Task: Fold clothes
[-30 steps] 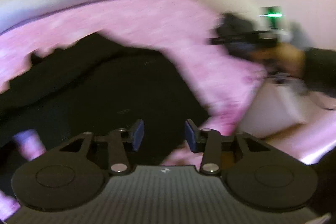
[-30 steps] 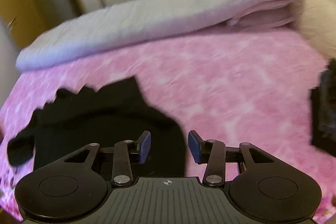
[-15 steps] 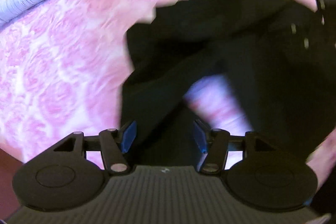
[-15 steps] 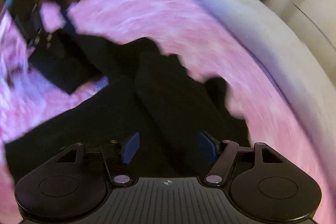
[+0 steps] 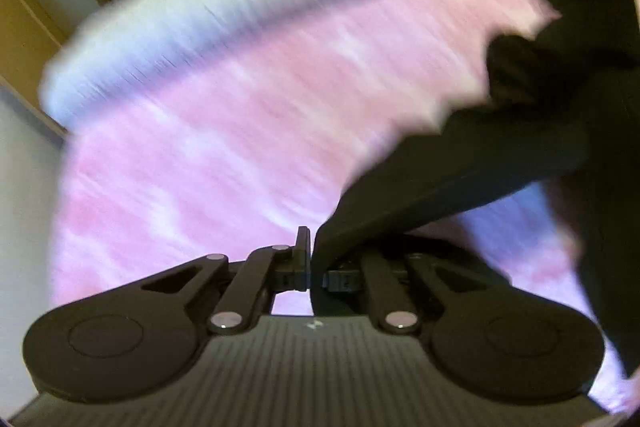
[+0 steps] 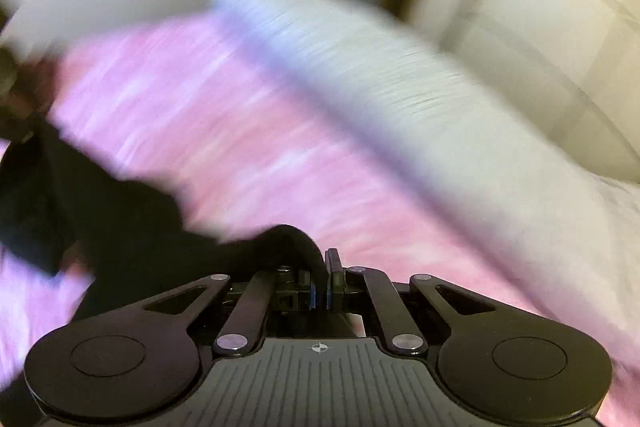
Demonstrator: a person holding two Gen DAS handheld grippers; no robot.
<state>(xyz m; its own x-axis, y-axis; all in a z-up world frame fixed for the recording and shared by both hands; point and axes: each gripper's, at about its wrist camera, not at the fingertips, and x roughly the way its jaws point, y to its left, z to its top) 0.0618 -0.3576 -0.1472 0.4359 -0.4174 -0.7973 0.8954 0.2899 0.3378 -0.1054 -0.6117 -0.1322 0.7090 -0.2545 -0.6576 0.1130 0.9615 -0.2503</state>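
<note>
With both your left gripper [image 5: 310, 247] and right gripper [image 6: 322, 269] having just closed to pinch the black garment [image 5: 460, 163] above the pink bed [image 5: 240, 115], a fast swing could tear an edge free.

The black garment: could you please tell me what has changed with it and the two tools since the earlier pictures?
Both tools have just closed on the black garment: the left tool and the right tool each pinch an edge, where a second ago they hovered open above it. The cloth now hangs stretched between them. The pink bedspread and the folded white blanket remain.
</note>
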